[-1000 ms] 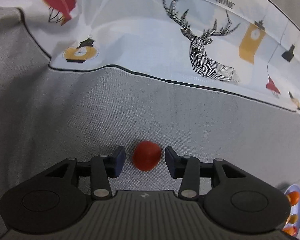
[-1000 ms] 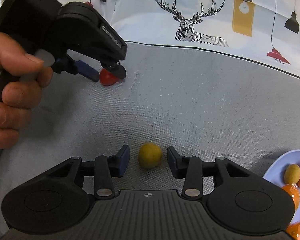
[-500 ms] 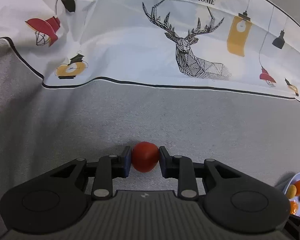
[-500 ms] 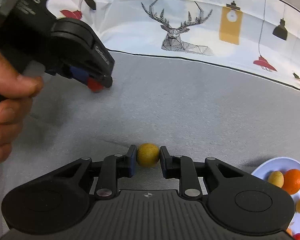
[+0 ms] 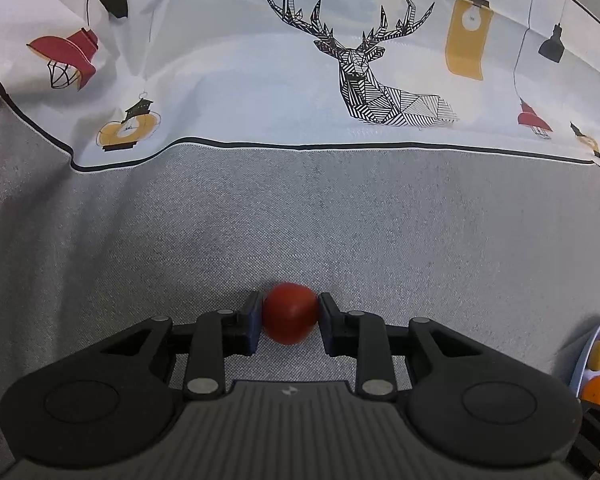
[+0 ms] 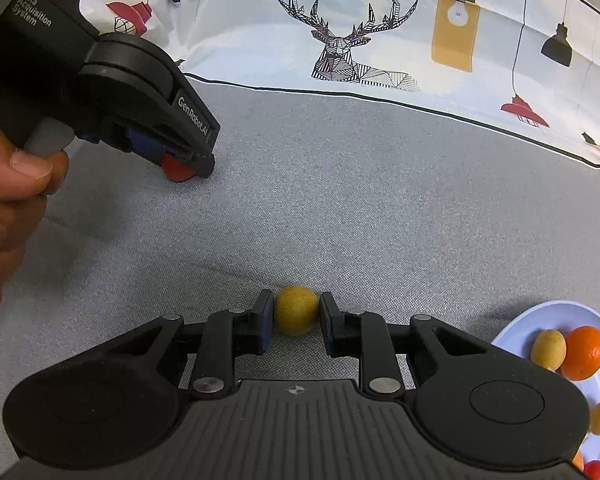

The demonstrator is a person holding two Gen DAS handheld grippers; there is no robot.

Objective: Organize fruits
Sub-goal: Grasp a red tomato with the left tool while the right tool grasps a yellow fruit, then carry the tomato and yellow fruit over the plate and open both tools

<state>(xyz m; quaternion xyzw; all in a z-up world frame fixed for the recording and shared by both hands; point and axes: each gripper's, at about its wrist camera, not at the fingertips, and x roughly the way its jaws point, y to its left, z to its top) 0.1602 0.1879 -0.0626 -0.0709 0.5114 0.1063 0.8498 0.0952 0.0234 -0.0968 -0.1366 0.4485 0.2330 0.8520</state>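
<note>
Both grippers' fingers have just closed — left gripper (image 5: 290, 314) pinching red fruit (image 5: 290, 312), right gripper (image 6: 296, 316) pinching yellow fruit (image 6: 296, 315); plate (image 6: 540, 318) nearby.

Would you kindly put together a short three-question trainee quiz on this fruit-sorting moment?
1. True or false: the left gripper is clamped on a small round red fruit.
2. Which fruit sits between the pads of the right gripper? A) a large orange B) a small round yellow fruit C) nothing
3. Fill in: the pale blue plate with sorted fruit lies at the lower ____ of the right wrist view.

Key: 1 true; 2 B; 3 right.
</note>
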